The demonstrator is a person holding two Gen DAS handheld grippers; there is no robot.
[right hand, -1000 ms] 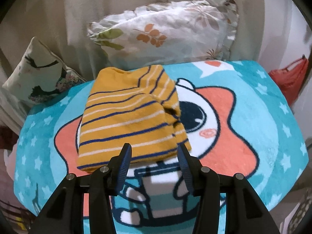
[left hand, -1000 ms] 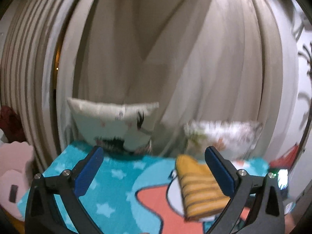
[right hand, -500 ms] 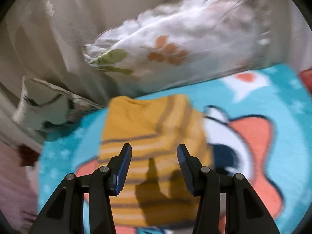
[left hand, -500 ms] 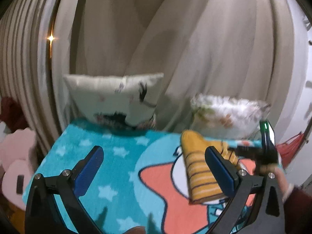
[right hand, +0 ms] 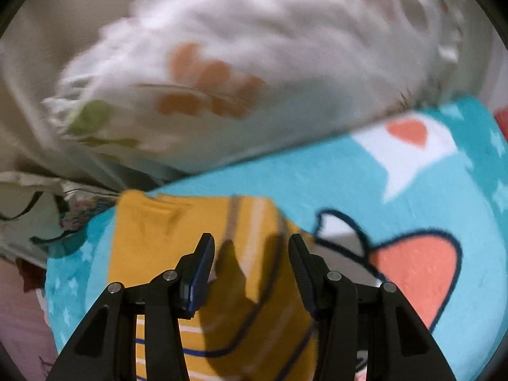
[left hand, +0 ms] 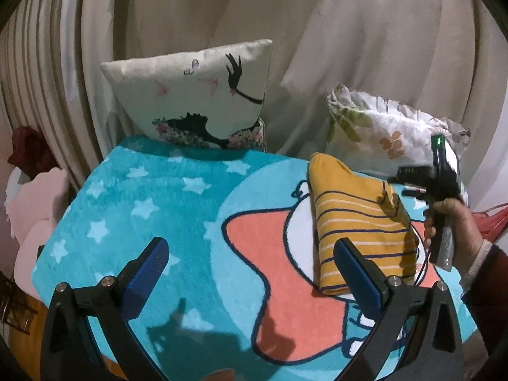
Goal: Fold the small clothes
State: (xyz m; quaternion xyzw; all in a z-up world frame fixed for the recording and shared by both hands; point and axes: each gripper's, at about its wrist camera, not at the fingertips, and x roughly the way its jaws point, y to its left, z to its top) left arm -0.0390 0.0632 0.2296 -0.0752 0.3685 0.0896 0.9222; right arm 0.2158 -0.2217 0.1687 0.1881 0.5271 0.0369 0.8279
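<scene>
A folded yellow garment with blue and white stripes (left hand: 358, 225) lies on the turquoise cartoon blanket (left hand: 165, 209). My left gripper (left hand: 250, 268) is open and empty, low over the blanket, left of the garment. My right gripper (right hand: 250, 265) is open and empty, hovering just above the garment's far half (right hand: 197, 222). In the left wrist view the right gripper (left hand: 409, 185) shows held in a hand at the garment's right edge.
A cream cushion with a black figure print (left hand: 197, 95) and a white leaf-print pillow (left hand: 381, 133) lean against beige curtains (left hand: 317, 31) at the blanket's far edge. A pink object (left hand: 35, 209) sits off the left side; something red (left hand: 495, 219) lies at the right.
The right gripper moved forward over the garment toward the leaf-print pillow. The left gripper's view tilted down and drew back, showing more blanket; the right gripper came into its view.
</scene>
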